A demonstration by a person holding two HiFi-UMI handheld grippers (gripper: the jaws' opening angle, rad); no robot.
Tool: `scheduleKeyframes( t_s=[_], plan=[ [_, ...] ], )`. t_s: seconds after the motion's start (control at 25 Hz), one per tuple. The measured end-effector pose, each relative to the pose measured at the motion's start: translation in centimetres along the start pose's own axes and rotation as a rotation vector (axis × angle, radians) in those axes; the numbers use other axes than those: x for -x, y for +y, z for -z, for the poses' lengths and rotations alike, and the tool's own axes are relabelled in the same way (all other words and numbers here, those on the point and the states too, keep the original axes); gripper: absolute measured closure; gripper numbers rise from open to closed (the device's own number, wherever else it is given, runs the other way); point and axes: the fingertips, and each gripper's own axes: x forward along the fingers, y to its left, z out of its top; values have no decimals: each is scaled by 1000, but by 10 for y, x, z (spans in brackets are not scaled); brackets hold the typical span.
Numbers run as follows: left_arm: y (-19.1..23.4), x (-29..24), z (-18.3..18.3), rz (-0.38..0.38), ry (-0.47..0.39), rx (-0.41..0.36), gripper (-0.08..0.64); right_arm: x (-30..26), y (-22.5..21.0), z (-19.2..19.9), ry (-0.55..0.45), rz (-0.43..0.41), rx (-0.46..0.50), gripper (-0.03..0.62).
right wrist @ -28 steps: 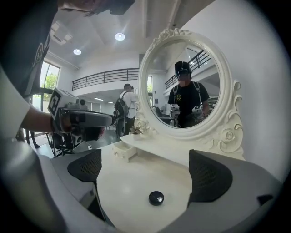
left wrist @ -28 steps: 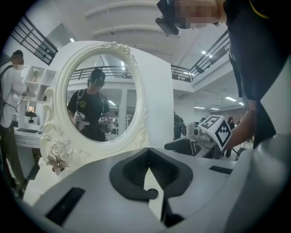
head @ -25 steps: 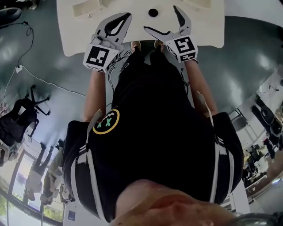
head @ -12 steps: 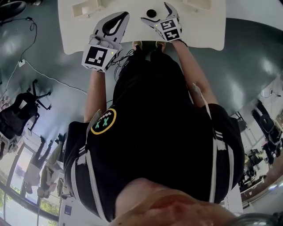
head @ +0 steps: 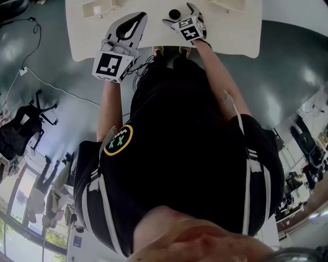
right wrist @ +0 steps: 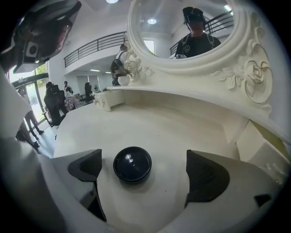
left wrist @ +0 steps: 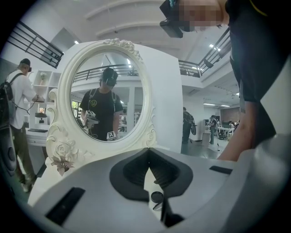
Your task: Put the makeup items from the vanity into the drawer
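A round black makeup jar (right wrist: 132, 164) stands on the white vanity top (right wrist: 173, 132), nearer the left one of my right gripper's two pads. My right gripper (right wrist: 145, 175) is open and low over the top, one jaw on each side of the jar, neither touching it. From above, the jar (head: 175, 14) sits inside the right gripper (head: 179, 14). My left gripper (head: 144, 17) hovers over the vanity's front edge, shut and empty. Its closed jaws (left wrist: 148, 157) point toward the oval mirror (left wrist: 107, 95).
A small white drawer unit (right wrist: 107, 98) stands at the back left of the top, also seen from above as the drawer unit (head: 100, 7). The ornate mirror frame (right wrist: 245, 73) and a white box (right wrist: 259, 145) lie to the right. The person's body fills the space below the vanity edge (head: 154, 53).
My right gripper has moved forward and left over the vanity top until its open jaws straddle the black jar. The left gripper has barely shifted.
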Motion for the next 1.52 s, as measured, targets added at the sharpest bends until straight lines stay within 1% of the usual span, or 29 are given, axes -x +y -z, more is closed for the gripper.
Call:
scheduleKeyframes(
  t_s=[0.12,0.16,0.2,0.32,0.4,0.44,0.48,0.52,0.8,0.96,1.08,1.2,1.32,1.4,1.52],
  plan=[
    [1,1,3,-7,0,6,541,-2,1,1,2,2,5,4],
    [1,1,3,-8,0,6,541,-1,2,1,1,-2,11,13],
    [0,2,2,-8,0,6,541,0,4,1,-1,-9,19,36],
    [-2,4,0,-7,-2,4,541,4,14,-2,-7,-37,58,126],
    [-2,5,0,-8,-2,2,541,6,19,-4,-15,-43,102,182],
    [-1,5,1,-9,-3,2,541,6,21,-4,-19,-40,123,225],
    [0,5,2,-10,-3,2,541,6,23,-4,-22,-34,138,304],
    [1,4,3,-10,-3,3,541,6,23,-4,-24,-27,145,333],
    [-1,1,2,11,0,8,541,16,18,-7,-25,3,133,334],
    [-1,-6,-1,29,-18,-3,541,37,9,-21,-74,30,133,334],
    [-6,-17,-8,55,-33,-6,541,65,-11,-33,-115,67,128,334],
    [-10,-28,-15,85,-52,-15,541,98,-45,-43,-144,130,88,334],
    [-15,-39,-23,109,-68,-22,541,134,-96,-49,-154,215,66,334],
    [-19,-44,-26,122,-74,-26,541,149,-134,-44,-128,261,46,334],
    [-22,-48,-27,137,-75,-34,541,154,-184,-21,-43,308,3,334]
  ],
)
